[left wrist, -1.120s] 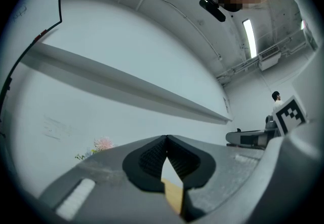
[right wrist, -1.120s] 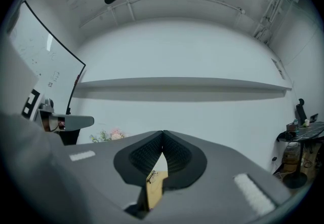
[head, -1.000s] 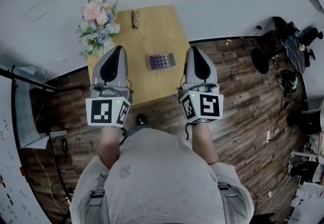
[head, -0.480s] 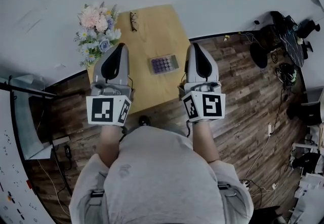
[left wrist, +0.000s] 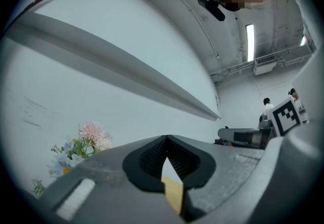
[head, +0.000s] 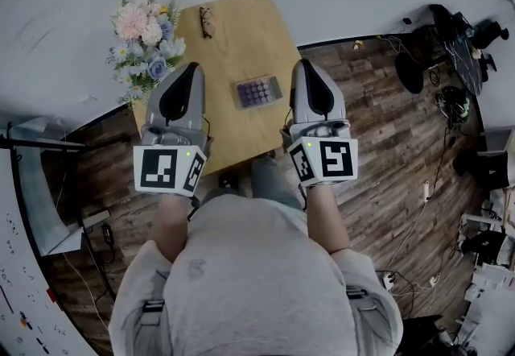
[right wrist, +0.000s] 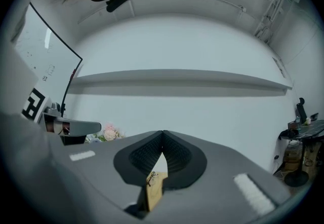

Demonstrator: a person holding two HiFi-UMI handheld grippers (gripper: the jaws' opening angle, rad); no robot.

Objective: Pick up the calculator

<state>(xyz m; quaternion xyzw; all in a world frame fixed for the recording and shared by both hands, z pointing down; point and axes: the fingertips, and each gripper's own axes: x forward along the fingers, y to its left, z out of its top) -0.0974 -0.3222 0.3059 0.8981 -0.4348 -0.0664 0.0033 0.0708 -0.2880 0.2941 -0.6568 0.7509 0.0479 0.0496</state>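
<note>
The calculator [head: 258,92] was a small grey slab with rows of dark purplish keys. It lay flat near the middle of the wooden table [head: 241,40]. In the head view it sat between the left hand-held gripper [head: 191,69] and the right hand-held gripper [head: 303,64], touched by neither. Both were clenched on nothing. Farther back lay glasses [head: 207,22], and flowers [head: 145,36] stood at the table's left edge.

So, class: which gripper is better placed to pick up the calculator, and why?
Right, probably. The right gripper sits just beside the calculator; the left gripper is farther off, nearer the flowers. Both are shut, so either must open first.
</note>
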